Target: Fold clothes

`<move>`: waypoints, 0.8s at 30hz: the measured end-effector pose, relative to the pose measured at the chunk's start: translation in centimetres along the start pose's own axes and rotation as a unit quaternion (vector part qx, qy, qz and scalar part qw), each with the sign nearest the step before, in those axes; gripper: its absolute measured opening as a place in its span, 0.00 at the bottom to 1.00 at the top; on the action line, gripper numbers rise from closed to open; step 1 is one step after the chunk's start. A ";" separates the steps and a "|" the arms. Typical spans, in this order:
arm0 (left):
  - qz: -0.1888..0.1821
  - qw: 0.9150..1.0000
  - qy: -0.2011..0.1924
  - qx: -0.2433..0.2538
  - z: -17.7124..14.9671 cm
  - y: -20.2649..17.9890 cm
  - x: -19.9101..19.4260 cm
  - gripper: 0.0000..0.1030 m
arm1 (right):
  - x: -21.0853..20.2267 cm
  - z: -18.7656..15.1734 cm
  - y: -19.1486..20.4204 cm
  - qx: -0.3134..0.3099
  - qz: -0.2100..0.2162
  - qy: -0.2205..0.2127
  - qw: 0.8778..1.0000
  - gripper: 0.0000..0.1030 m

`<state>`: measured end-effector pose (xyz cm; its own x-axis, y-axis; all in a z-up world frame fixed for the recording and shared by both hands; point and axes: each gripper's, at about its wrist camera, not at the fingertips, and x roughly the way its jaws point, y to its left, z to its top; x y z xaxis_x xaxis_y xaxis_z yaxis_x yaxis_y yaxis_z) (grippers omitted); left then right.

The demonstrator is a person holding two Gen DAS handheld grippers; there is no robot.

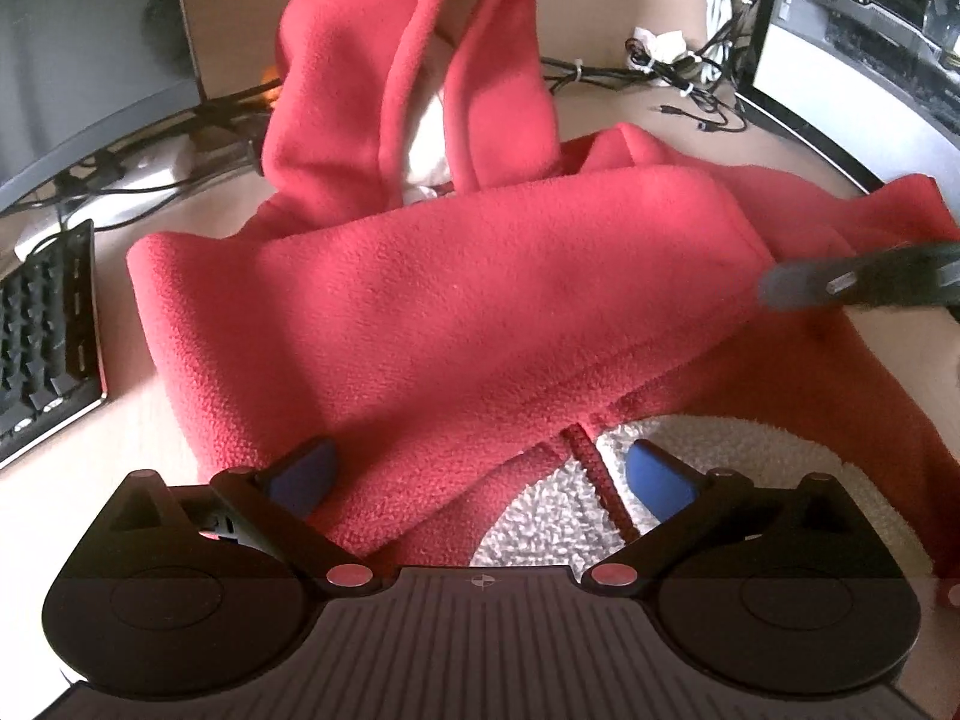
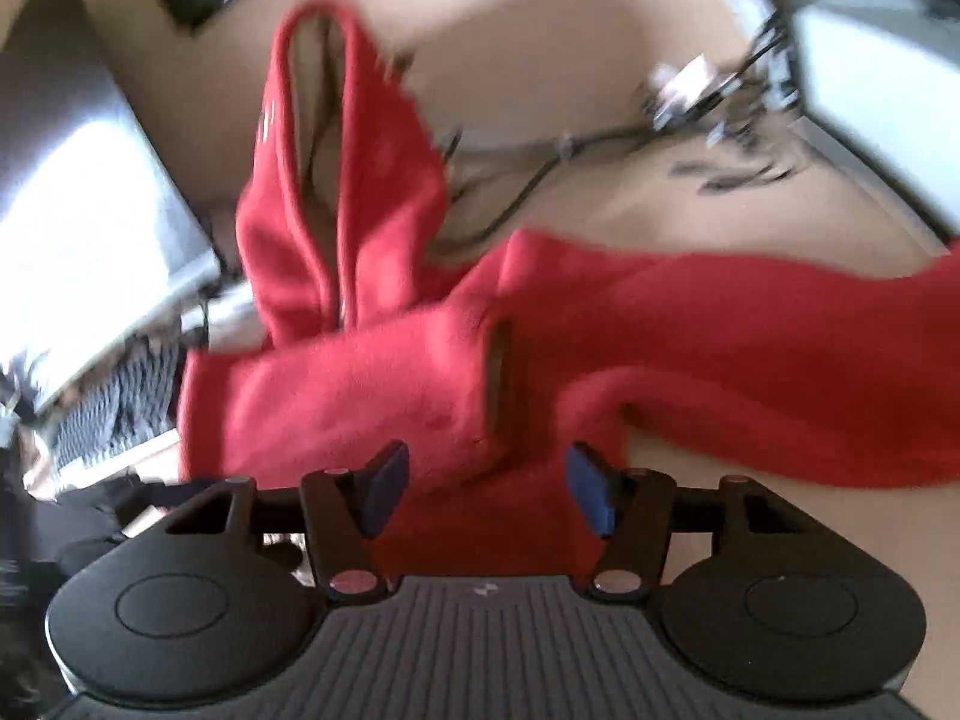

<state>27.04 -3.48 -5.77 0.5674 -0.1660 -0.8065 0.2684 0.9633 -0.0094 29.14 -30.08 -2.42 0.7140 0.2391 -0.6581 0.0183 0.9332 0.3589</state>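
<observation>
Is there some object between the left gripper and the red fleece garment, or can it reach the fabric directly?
Nothing visible is in the way. The left gripper is open right over the red fleece garment, with only its own fabric and white lining between the fingers. The keyboard lies off to the side.

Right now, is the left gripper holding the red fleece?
No, the left gripper stands wide open above the red fleece, pads clear.
</observation>
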 end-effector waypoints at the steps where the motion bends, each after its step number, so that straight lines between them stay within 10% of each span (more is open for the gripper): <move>1: -0.002 1.000 -0.001 0.001 0.0 0.1 0.0 1.00 | -1.2 -0.2 -0.7 0.012 -0.013 -0.018 1.000 0.62; 11: -0.002 1.000 -0.022 0.003 -0.6 0.0 -0.1 1.00 | -6.3 -3.5 -10.5 0.174 -0.175 -0.096 0.964 0.62; 24: 0.003 1.000 -0.016 0.000 -0.4 -0.2 0.1 1.00 | -2.6 -1.9 -12.3 0.206 -0.150 -0.126 0.959 0.58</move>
<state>26.68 -3.61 -6.07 0.5932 -0.1658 -0.7878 0.2641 0.9645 -0.0041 25.70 -41.70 -6.42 0.7787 -0.1454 -0.6104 0.4875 0.7525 0.4427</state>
